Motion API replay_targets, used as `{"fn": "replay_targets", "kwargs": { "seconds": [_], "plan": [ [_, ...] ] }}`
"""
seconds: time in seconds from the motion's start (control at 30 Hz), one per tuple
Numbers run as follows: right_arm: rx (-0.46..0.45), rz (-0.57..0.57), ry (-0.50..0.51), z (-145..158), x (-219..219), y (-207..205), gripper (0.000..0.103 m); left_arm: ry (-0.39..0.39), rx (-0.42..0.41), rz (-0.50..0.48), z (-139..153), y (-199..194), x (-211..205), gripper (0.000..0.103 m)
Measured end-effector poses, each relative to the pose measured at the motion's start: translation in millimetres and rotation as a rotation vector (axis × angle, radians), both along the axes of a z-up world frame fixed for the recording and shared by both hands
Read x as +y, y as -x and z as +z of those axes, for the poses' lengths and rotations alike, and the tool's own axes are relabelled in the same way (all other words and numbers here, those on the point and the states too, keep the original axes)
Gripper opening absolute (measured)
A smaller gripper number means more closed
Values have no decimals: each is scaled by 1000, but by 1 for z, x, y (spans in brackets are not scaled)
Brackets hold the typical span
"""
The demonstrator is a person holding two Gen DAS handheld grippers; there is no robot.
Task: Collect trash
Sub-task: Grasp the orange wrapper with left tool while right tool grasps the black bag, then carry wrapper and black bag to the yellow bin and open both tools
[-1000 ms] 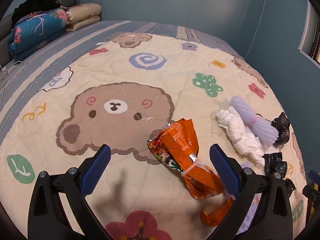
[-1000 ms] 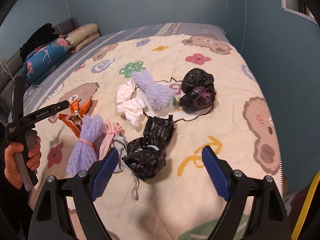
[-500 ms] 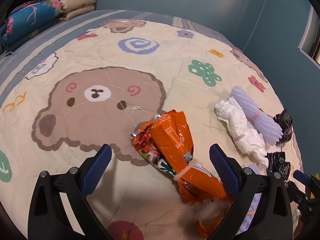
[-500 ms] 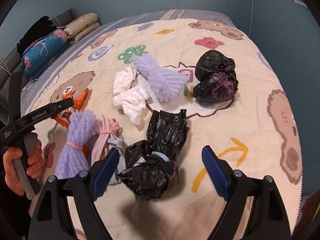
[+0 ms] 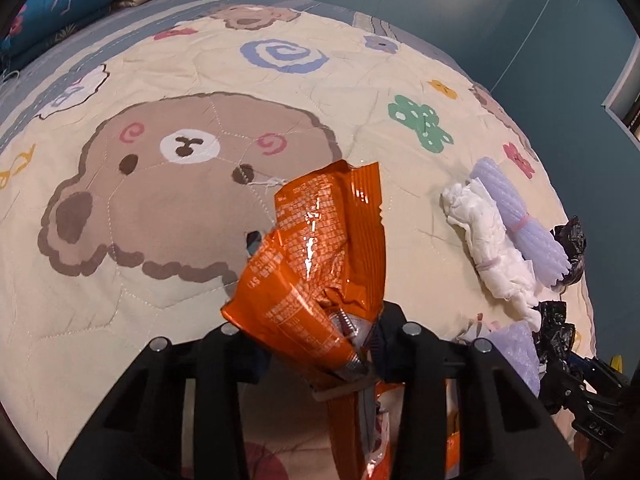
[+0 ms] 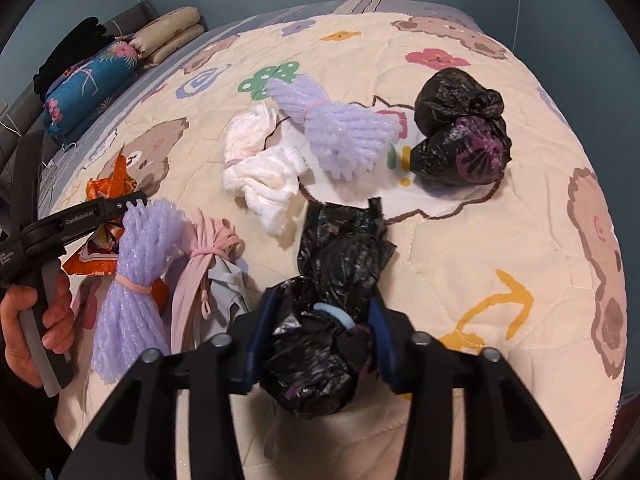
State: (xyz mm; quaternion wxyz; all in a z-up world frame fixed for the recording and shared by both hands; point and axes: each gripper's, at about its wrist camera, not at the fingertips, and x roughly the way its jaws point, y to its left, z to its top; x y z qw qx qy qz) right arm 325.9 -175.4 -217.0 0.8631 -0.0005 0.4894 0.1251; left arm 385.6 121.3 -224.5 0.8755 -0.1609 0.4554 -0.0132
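An orange snack wrapper bundle (image 5: 320,256), tied with a band, stands tilted up between the fingers of my left gripper (image 5: 320,344). The jaws are closing and the pads press on its crumpled neck. A hand (image 6: 36,320) holds that left gripper (image 6: 120,206) in the right wrist view. My right gripper (image 6: 320,336) is closing too, its blue pads squeezing a black plastic bag (image 6: 332,292) with a light blue band around it. Both bundles lie on a cream bear-print quilt (image 5: 168,288).
More trash lies on the quilt: two purple foam net bundles (image 6: 136,280) (image 6: 336,128), a white crumpled bundle (image 6: 260,168), pink straps (image 6: 200,264) and two knotted black bags (image 6: 460,128). Folded pillows (image 6: 92,80) sit at the far left. The bed's right edge (image 6: 616,240) meets a blue wall.
Both grippers dropped lower and their jaws went from wide open to closed in. The left ones pinched the orange wrapper and tipped it up. The right ones closed onto the black bag.
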Motion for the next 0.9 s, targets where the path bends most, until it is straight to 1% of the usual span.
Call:
{"fn": "replay_targets", "kwargs": {
  "seconds": [0.07, 0.2, 0.3, 0.4, 0.53, 0.77, 0.9],
  "plan": [
    [11, -3, -14, -1, -1, -1, 35, 1, -6, 1, 3, 2, 2, 34],
    [-6, -7, -14, 6, -1, 4, 33, -1, -20, 10, 13, 9, 5, 33],
    [-34, -10, -17, 18, -2, 10, 33, -30, -38, 34, 25, 16, 8, 34],
    [-55, -15, -41, 34, -6, 18, 33, -21, -59, 38, 36, 23, 12, 34],
    [-78, -12, -47, 50, -8, 29, 33, -1, -51, 40, 45, 31, 16, 34],
    [-97, -16, -46, 66, -17, 52, 33, -14, -40, -22, 57, 50, 8, 34],
    [-98, -41, -52, 74, -32, 66, 33, -37, -54, -80, 69, 63, -11, 34]
  ]
}}
